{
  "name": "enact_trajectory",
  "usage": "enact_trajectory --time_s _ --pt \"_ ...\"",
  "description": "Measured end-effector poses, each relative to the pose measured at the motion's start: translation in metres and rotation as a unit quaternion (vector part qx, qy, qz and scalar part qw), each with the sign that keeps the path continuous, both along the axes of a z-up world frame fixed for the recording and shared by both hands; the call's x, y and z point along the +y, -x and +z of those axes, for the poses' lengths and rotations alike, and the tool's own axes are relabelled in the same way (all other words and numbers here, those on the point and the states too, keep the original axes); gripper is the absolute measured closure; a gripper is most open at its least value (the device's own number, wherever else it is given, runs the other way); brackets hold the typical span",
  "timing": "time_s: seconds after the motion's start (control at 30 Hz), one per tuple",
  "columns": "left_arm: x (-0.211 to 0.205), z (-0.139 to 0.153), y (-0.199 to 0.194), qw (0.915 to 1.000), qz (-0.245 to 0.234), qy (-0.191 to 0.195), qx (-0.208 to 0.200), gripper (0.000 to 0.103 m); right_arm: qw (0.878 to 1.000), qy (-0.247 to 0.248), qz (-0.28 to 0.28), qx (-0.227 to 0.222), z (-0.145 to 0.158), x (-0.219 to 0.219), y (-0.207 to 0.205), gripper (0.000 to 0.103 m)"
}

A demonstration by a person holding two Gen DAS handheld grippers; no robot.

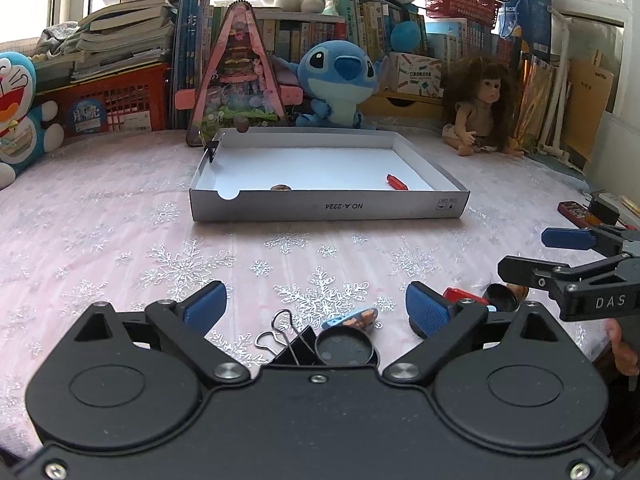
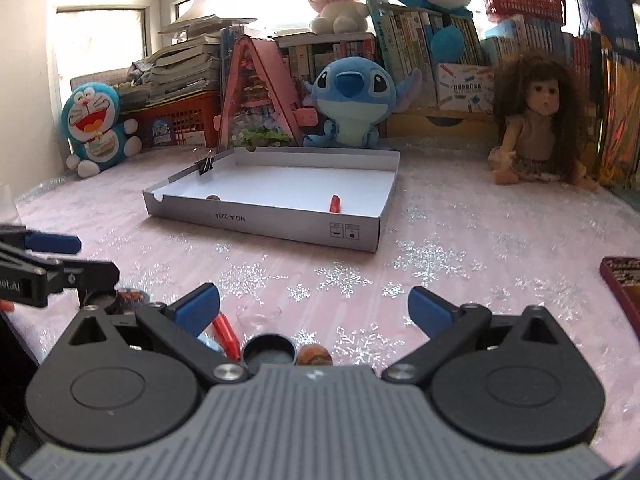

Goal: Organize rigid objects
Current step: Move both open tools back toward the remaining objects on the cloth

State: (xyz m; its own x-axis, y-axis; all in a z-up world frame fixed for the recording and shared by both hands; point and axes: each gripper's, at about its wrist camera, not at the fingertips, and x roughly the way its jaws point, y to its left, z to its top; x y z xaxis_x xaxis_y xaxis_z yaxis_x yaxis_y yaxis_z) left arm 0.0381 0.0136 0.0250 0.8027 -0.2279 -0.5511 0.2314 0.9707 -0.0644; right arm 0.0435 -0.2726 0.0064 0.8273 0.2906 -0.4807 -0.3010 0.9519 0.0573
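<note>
A shallow white cardboard box (image 1: pixel 328 204) (image 2: pixel 280 226) lies on the pink snowflake cloth; inside are a small red piece (image 1: pixel 397 182) (image 2: pixel 335 203) and a brown round piece (image 1: pixel 280 187), with a black binder clip (image 1: pixel 211 147) (image 2: pixel 205 166) on its left wall. My left gripper (image 1: pixel 316 308) is open just above a black binder clip (image 1: pixel 294 344), a black round lid (image 1: pixel 344 348) and a blue figurine (image 1: pixel 350 317). My right gripper (image 2: pixel 314 308) (image 1: pixel 528 254) is open over a black cap (image 2: pixel 269 350), a brown piece (image 2: pixel 316 354) and a red piece (image 2: pixel 226 334).
Plush toys, a doll (image 1: pixel 480 104), a pink triangular toy house (image 1: pixel 240 80), books and red baskets line the back. A dark red device (image 1: pixel 574 212) (image 2: pixel 624 284) lies at the right. A hand (image 1: pixel 622 344) shows at the right edge.
</note>
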Motion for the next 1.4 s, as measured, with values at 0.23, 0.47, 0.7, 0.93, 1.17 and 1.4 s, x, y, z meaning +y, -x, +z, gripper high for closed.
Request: enact_trajectory --time_s 0.23,0.47,0.7,0.93,1.17,1.4 --pt "0.004 -0.001 0.012 1.0 -0.007 -0.002 -0.007 0.008 1.0 0.005 0.023 -0.005 -0.003 0.001 0.017 0.0" --pt "0.005 -0.007 0.02 0.9998 -0.009 -0.016 0.001 0.013 0.999 0.031 0.011 -0.014 -0.01 -0.002 0.025 0.0" --pt "0.008 -0.013 0.027 0.9996 -0.009 -0.025 0.012 0.033 0.998 0.052 -0.018 -0.027 -0.015 -0.009 0.026 0.0" --pt "0.017 -0.016 0.035 0.9996 -0.002 -0.019 0.022 0.06 0.996 0.085 -0.021 -0.031 -0.017 -0.014 0.029 0.0" --pt "0.027 -0.016 0.038 0.9993 0.012 -0.023 0.028 0.065 0.995 0.097 -0.013 -0.02 -0.023 -0.013 0.027 0.0" --pt "0.026 -0.023 0.031 0.9988 0.021 -0.03 0.032 0.067 0.998 0.052 -0.008 0.022 -0.033 -0.017 0.014 0.0"
